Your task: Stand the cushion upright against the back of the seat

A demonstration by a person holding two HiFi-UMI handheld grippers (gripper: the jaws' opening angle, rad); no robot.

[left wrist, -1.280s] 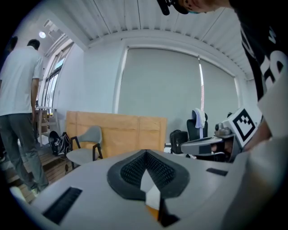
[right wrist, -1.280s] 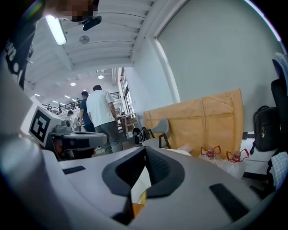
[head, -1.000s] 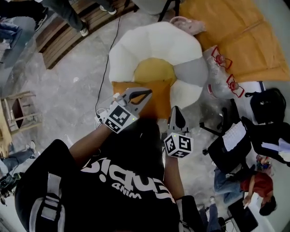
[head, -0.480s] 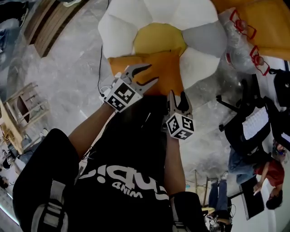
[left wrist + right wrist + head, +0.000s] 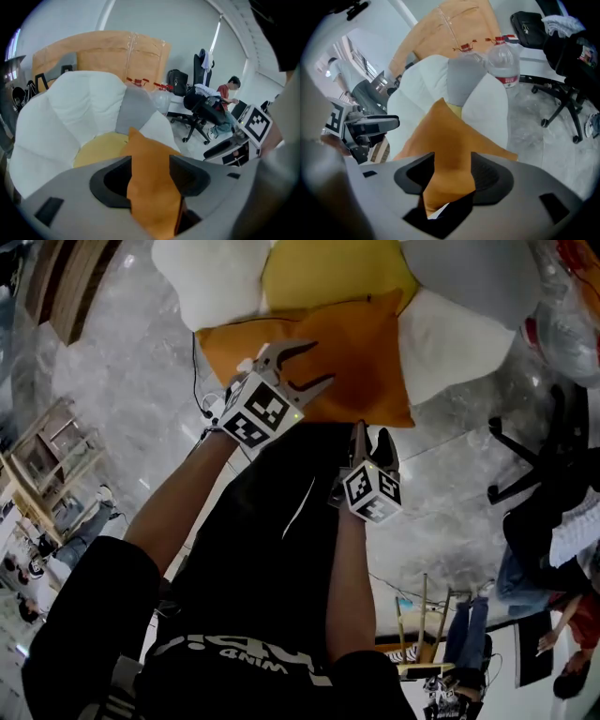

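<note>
Here the orange cushion (image 5: 309, 357) lies flat across the front of the flower-shaped seat (image 5: 202, 277). The left gripper (image 5: 300, 367) and right gripper (image 5: 373, 442) have just been opening, and their jaws stand apart around its near edge without clamping it.

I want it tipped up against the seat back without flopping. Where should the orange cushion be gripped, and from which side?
Probably the near edge of the orange cushion, out towards its two front corners, coming from the open front of the white petal seat. It lies flat with that edge seemingly overhanging the seat, free to pinch.
</note>
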